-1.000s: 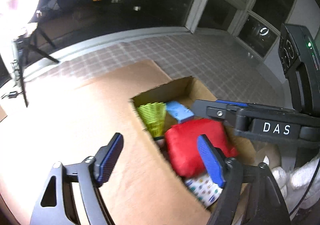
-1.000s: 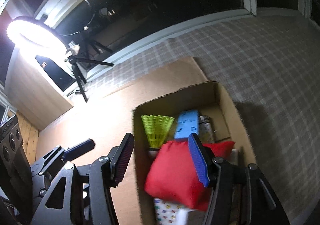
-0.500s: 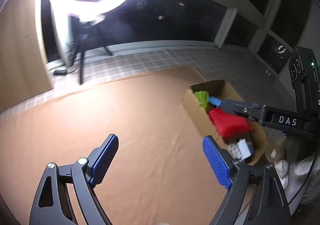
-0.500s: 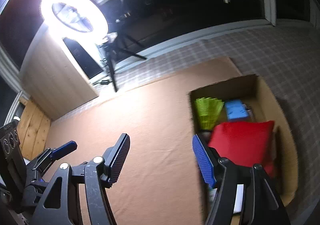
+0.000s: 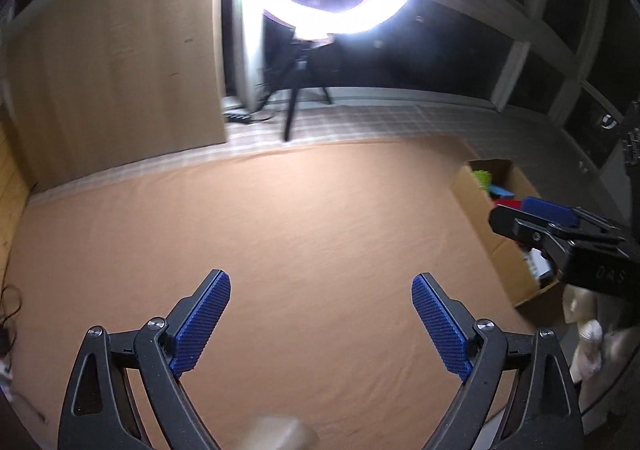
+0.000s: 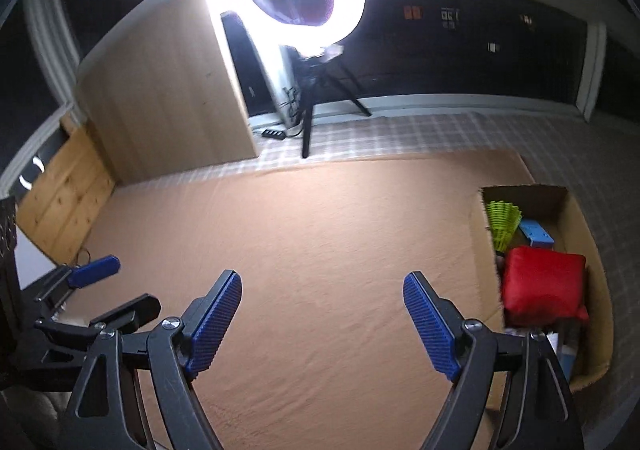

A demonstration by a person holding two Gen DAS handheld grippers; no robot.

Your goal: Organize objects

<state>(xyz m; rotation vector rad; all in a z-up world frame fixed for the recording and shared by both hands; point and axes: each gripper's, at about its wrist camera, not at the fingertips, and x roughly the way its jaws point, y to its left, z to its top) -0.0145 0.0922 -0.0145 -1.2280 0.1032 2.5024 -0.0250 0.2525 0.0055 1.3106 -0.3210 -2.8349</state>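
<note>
cardboard box point(image 6: 576, 234) | long axis front-to-back | red pouch point(image 6: 542, 284) inside

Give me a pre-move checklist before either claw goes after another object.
1. Left claw empty: ok. Its jaws have just been opening and nothing is between them.
2. Right claw empty: ok. It has also just been opening and holds nothing.
3. Red bag inside the cardboard box: ok.
4. Green shuttlecock and blue block in the box: ok.
5. Next object found on the brown mat: not ok, none shows there.
6. Room left in the box: cannot tell, its near end is hidden.
</note>
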